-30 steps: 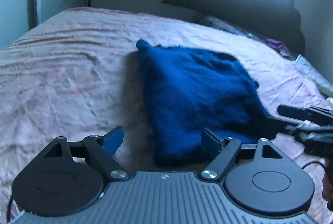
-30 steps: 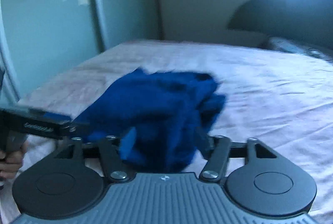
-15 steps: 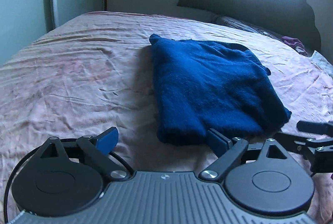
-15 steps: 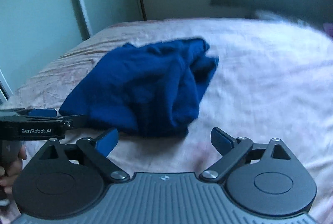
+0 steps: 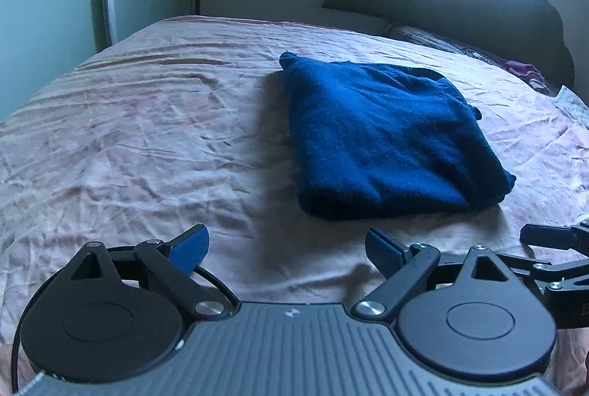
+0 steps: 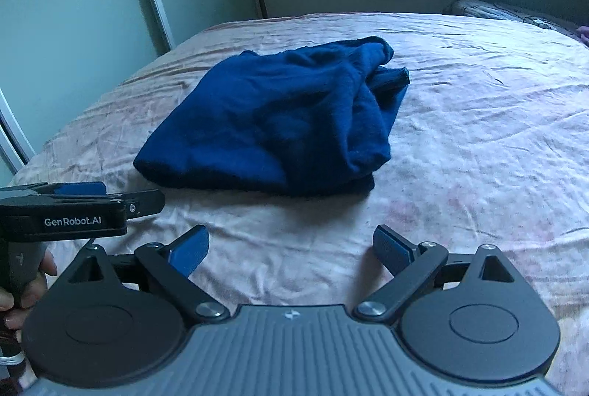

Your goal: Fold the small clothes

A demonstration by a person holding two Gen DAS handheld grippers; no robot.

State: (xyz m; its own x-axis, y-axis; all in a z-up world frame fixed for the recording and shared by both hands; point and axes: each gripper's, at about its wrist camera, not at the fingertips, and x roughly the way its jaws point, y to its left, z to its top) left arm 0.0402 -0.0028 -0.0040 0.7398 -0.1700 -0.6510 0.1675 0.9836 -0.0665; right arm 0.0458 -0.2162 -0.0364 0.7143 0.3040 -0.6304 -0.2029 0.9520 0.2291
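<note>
A dark blue fleece garment [image 5: 386, 134] lies folded in a thick pad on the pink bedsheet [image 5: 147, 138]. It also shows in the right wrist view [image 6: 279, 123], with loose folds bunched at its right side. My left gripper [image 5: 287, 245] is open and empty, a short way in front of the garment's near edge. My right gripper [image 6: 291, 245] is open and empty, also short of the garment. Neither touches it. The left gripper shows from the side in the right wrist view [image 6: 110, 197].
A dark headboard [image 5: 460, 2] and a pillow [image 5: 430, 39] stand at the bed's far end. A glass sliding door [image 6: 73, 9] runs along the left side of the bed. Small items [image 5: 526, 70] lie at the far right bed edge.
Both grippers have let go of the garment and pulled back toward me. The right gripper, first closed around the fabric, is now open. The garment lies still on the bed.
</note>
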